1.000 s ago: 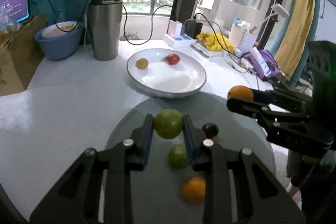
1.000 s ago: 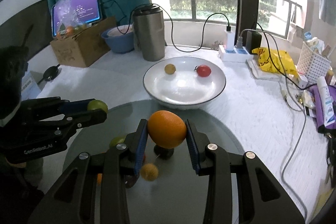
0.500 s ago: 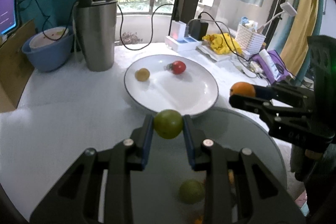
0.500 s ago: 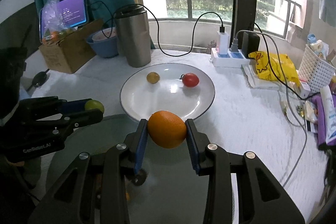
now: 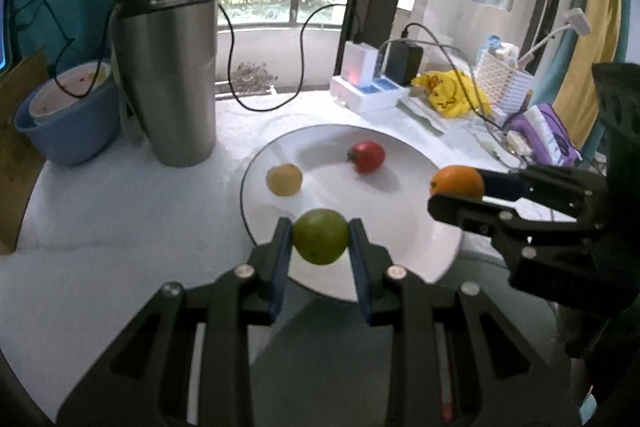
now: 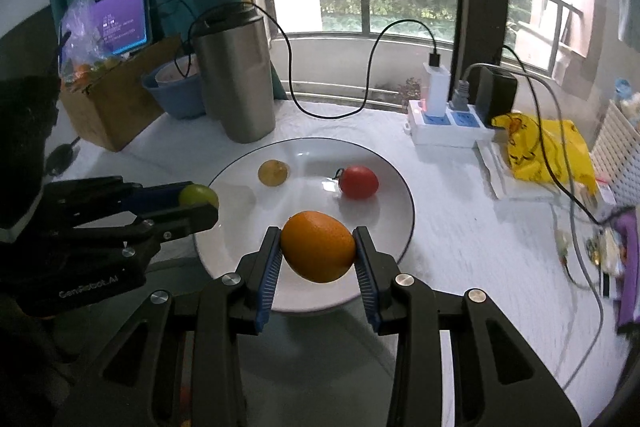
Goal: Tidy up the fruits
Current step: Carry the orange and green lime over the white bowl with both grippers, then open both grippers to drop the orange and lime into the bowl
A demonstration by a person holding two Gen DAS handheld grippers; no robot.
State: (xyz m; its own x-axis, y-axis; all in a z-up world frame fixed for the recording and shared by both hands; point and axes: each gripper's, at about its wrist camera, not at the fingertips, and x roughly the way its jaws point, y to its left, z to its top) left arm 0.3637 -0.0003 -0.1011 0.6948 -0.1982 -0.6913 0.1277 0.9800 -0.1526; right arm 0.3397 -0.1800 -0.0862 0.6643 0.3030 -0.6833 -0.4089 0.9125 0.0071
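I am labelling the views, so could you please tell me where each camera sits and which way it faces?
Left wrist: sits on the left gripper, looks forward over the white plate toward the balcony window; its fingers clamp a green fruit, the right gripper enters at right.
Right wrist: sits on the right gripper, same heading; its fingers clamp an orange, the left gripper enters at left.
Shared: plate, red tomato, yellowish fruit, steel tumbler.
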